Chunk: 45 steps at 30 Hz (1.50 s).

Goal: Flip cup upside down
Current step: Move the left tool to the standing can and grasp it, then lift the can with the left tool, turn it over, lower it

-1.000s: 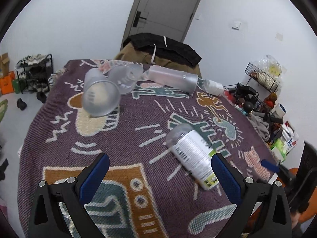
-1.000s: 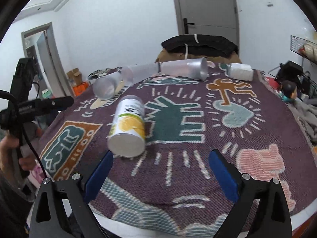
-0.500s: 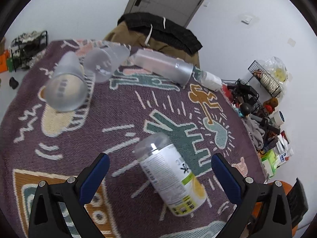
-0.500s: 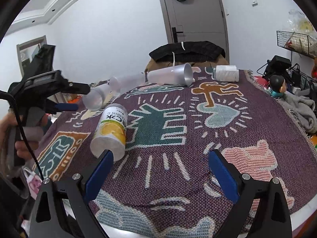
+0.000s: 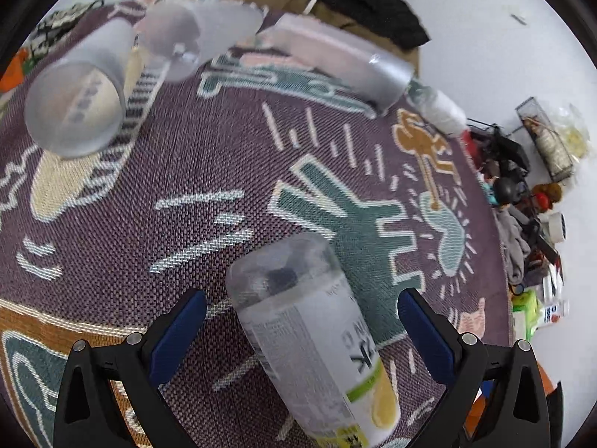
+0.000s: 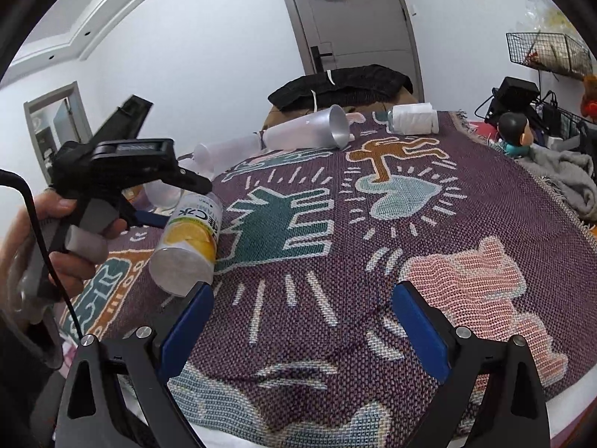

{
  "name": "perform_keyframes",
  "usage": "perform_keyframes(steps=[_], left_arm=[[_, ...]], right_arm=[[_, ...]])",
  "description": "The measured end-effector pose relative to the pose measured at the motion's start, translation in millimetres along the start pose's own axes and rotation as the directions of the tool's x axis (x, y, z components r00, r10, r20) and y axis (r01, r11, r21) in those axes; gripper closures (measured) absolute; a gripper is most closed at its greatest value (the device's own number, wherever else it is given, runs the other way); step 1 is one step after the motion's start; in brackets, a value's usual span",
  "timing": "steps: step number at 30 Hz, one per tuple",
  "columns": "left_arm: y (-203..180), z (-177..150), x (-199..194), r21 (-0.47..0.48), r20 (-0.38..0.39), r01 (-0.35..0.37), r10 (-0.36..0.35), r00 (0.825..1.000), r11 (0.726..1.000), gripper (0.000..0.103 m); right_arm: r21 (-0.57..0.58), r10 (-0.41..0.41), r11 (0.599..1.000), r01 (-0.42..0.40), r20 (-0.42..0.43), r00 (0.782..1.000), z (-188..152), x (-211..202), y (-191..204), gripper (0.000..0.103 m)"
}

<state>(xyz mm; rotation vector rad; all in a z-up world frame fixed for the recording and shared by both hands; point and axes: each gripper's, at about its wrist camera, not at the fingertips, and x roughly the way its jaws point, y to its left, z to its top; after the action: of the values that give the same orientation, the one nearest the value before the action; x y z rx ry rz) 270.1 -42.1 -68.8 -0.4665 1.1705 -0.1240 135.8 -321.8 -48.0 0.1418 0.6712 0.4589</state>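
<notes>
A white cup with a yellow lemon label [image 5: 317, 339] lies on its side on the patterned purple cloth [image 5: 209, 171]. My left gripper [image 5: 298, 324] is open, its blue pads on either side of the cup without touching it. The right wrist view shows the same cup [image 6: 188, 239] at the left, with the left gripper [image 6: 149, 201] over it. My right gripper [image 6: 302, 317] is open and empty above the cloth's front part, to the right of the cup.
Several frosted plastic cups [image 5: 78, 108] lie on their sides at the far left and back [image 5: 335, 59]. A white roll in a jar [image 6: 412, 117] lies at the back. A chair with dark clothing [image 6: 339, 84] stands behind the table. Clutter fills the right side [image 6: 522, 123].
My left gripper has moved forward and down over the lemon-label cup, which now lies between its open fingers. My right gripper has drifted slightly; the cup has not moved.
</notes>
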Motion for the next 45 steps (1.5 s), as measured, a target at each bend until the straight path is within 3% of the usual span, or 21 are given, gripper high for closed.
perform_keyframes(steps=[6, 13, 15, 16, 17, 20, 25, 32, 36, 45], left_arm=[[2.4, 8.9, 18.6, -0.057, -0.055, -0.009, 0.006, 0.998, 0.998, 0.001], [-1.6, 17.3, 23.2, -0.085, -0.063, -0.015, 0.01, 0.998, 0.996, 0.003], [-1.6, 18.5, 21.3, -0.089, -0.062, -0.022, 0.017, 0.998, 0.996, 0.013], [-1.5, 19.2, 20.6, -0.09, -0.065, -0.026, 0.021, 0.998, 0.996, 0.029], [-0.8, 19.7, 20.2, -0.094, -0.075, -0.021, 0.014, 0.997, 0.995, 0.037], [-1.4, 19.9, 17.8, -0.095, -0.082, 0.005, -0.013, 0.997, 0.995, 0.037], [-10.1, 20.5, -4.3, -0.054, -0.011, 0.037, -0.038, 0.999, 0.998, 0.037], [-33.5, 14.4, -47.5, 0.083, 0.135, 0.006, -0.017, 0.991, 0.997, 0.038], [-50.0, 4.4, -72.7, 0.173, 0.259, -0.069, 0.022, 0.966, 0.982, 0.038], [-84.2, -24.5, -102.0, 0.337, 0.497, -0.308, 0.109, 0.861, 0.89, 0.038]], right_arm=[[0.033, -0.002, 0.999, 0.002, 0.002, 1.0, -0.1, 1.0, -11.7, 0.006], [0.057, -0.003, 0.998, 0.003, -0.011, 1.0, -0.8, 4.2, -18.2, 0.006], [0.058, -0.004, 0.998, 0.005, -0.015, 1.0, -1.4, 5.2, -18.7, 0.006], [0.059, -0.005, 0.998, 0.006, -0.016, 1.0, -1.5, 5.6, -18.8, 0.006], [0.059, -0.006, 0.998, 0.007, -0.018, 1.0, -1.9, 6.1, -19.2, 0.006], [0.064, -0.008, 0.998, 0.009, -0.025, 1.0, -2.9, 7.5, -20.3, 0.006], [0.069, -0.014, 0.997, 0.016, -0.026, 1.0, -3.6, 7.5, -22.8, 0.006], [0.073, -0.018, 0.997, 0.02, -0.029, 0.999, -4.4, 7.9, -23.7, 0.006], [0.07, -0.018, 0.997, 0.02, -0.03, 0.999, -4.2, 8.1, -23.0, 0.006], [0.06, -0.023, 0.998, 0.025, -0.033, 0.999, -4.6, 9.1, -19.9, 0.006]])
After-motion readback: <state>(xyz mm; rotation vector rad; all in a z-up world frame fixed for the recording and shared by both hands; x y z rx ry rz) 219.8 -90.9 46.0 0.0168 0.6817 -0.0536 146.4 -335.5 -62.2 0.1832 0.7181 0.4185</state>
